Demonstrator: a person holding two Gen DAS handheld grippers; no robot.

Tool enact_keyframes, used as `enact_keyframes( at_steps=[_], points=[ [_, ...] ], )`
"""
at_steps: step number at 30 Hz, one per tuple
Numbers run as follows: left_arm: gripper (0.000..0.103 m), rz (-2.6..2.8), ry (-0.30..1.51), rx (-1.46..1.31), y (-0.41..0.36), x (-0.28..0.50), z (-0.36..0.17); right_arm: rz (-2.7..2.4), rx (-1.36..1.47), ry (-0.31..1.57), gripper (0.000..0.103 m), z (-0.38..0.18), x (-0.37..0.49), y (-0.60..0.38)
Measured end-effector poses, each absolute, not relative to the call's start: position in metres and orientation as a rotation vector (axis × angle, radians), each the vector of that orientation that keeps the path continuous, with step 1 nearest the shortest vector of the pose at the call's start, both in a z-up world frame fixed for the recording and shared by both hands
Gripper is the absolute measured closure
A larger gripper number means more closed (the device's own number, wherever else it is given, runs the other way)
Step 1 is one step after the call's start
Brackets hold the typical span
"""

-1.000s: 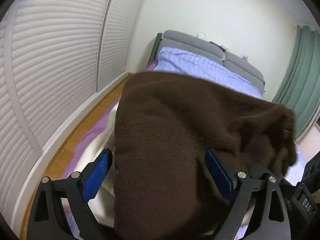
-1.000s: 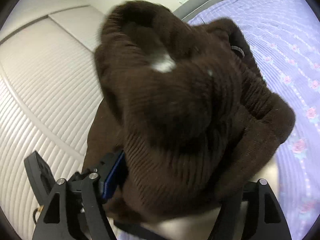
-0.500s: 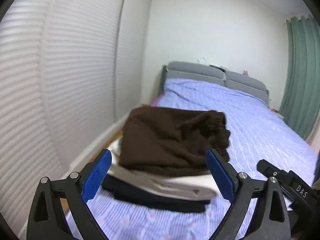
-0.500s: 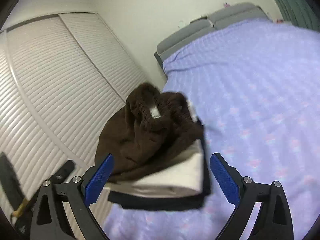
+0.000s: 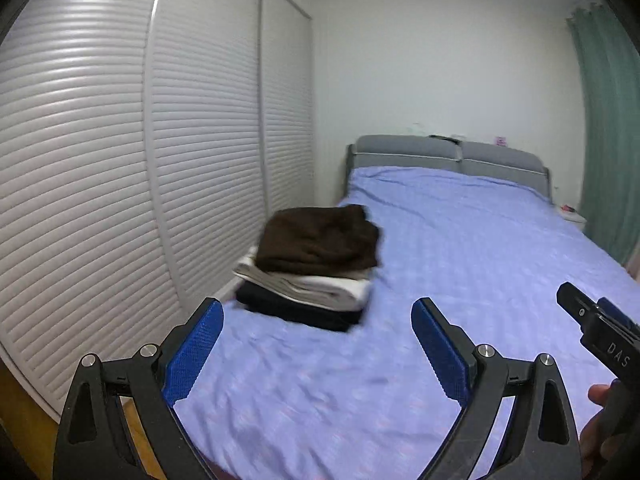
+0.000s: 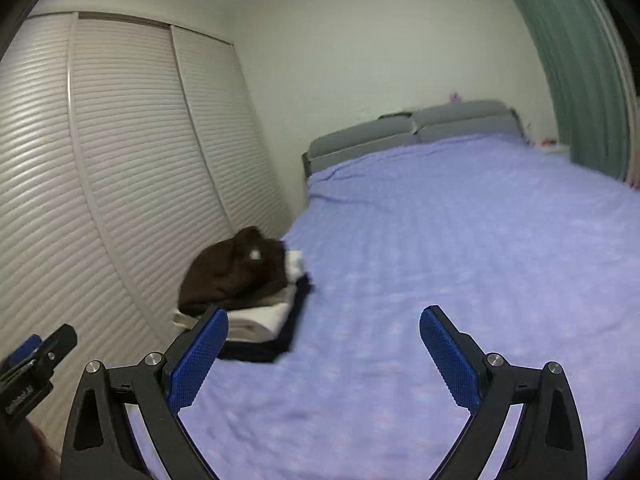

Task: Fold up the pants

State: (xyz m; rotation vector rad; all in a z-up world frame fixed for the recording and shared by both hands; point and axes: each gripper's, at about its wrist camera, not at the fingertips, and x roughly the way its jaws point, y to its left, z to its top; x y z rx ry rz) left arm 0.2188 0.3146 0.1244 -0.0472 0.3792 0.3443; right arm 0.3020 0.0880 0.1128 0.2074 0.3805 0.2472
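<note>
Left gripper (image 5: 318,344): jaws spread wide, holding nothing, only lilac bed sheet (image 5: 460,264) between the blue pads (image 5: 195,354). Ahead and left of its tips, well apart: folded brown pants (image 5: 318,240) topping a stack, over a cream garment (image 5: 308,286) and a black garment (image 5: 296,312); lower layers mostly covered, edges only. Far left: white slatted wardrobe doors (image 5: 100,180), cut off by the lens rim.

Right gripper (image 6: 324,350): jaws just opened further, now wide apart, empty. Ahead and left of it, the same pile, near corner hidden behind its left pad (image 6: 198,360). Pale spot on the brown fabric, blurred, unreadable. Beyond: grey headboard (image 6: 412,130); green curtain (image 6: 576,60), cropped.
</note>
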Motion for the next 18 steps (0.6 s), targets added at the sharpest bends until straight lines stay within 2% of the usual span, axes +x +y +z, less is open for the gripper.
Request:
enact_keyframes(
  at_steps=[9, 18],
  points=[
    [0.006, 0.207, 0.356, -0.010, 0.161, 0.149, 0.128, 0.112, 0.169, 0.356, 0.005, 0.140, 0.177, -0.063],
    [0.005, 0.085, 0.359, 0.041, 0.065, 0.080, 0.124, 0.000, 0.111, 0.335, 0.005, 0.145, 0.077, -0.155]
  ],
)
